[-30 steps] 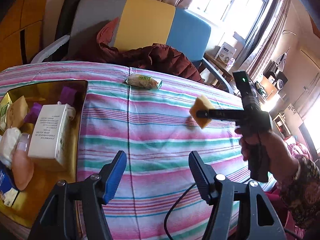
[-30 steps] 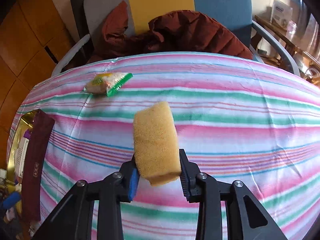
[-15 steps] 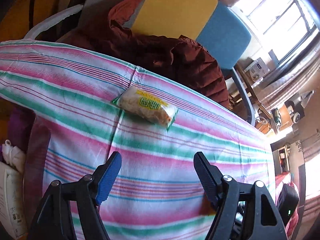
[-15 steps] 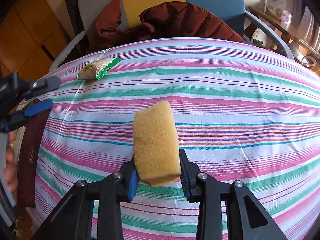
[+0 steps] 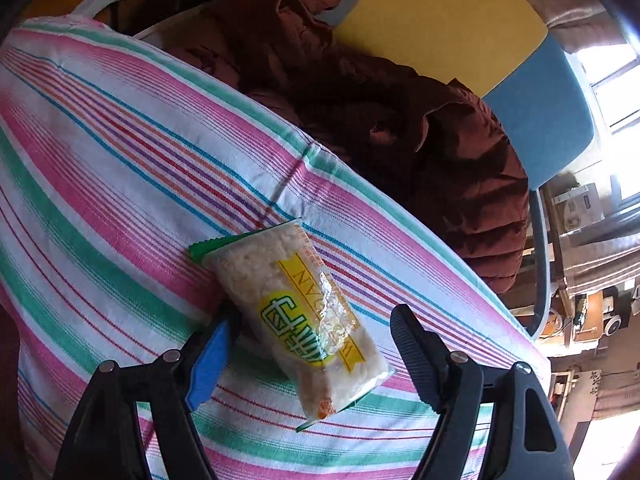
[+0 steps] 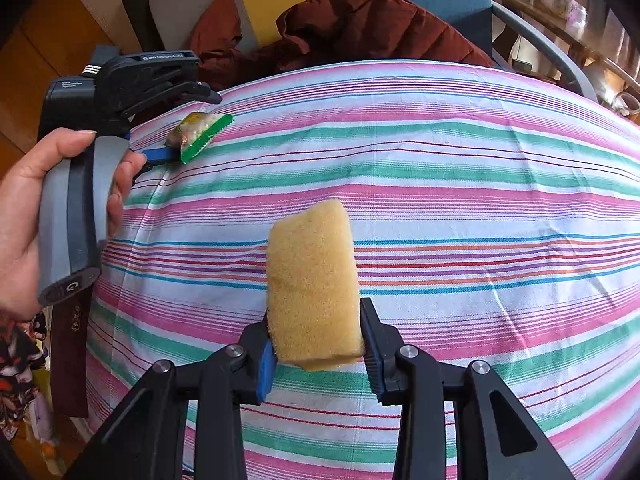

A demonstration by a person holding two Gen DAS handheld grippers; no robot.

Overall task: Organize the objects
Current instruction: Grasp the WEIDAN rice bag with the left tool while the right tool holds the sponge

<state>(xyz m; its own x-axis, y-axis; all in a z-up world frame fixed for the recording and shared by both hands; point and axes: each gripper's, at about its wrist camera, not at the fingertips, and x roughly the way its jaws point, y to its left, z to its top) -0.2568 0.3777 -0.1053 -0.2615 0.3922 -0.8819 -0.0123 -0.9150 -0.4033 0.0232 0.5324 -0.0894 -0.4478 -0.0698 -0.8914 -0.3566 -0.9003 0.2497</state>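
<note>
My left gripper (image 5: 310, 354) straddles the rice-cracker packet (image 5: 298, 316), jaws wide — next, I close; right gripper (image 6: 318, 346) grips the yellow sponge (image 6: 312, 280), packet at ten o'clock.

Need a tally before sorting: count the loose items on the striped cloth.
1: a snack packet lies between the open left jaws, near the cloth's far-left edge. The sponge is held above the cloth.

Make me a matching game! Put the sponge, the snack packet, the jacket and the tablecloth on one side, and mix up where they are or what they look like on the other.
1. sponge
2. snack packet
3. jacket
4. tablecloth

A. striped
B. lying between the open left hand-held gripper fingers
C. heaped on the chair
D. pinched in the right hand-held gripper

Pairs: 1-D, 2-B, 3-C, 4-A
</note>
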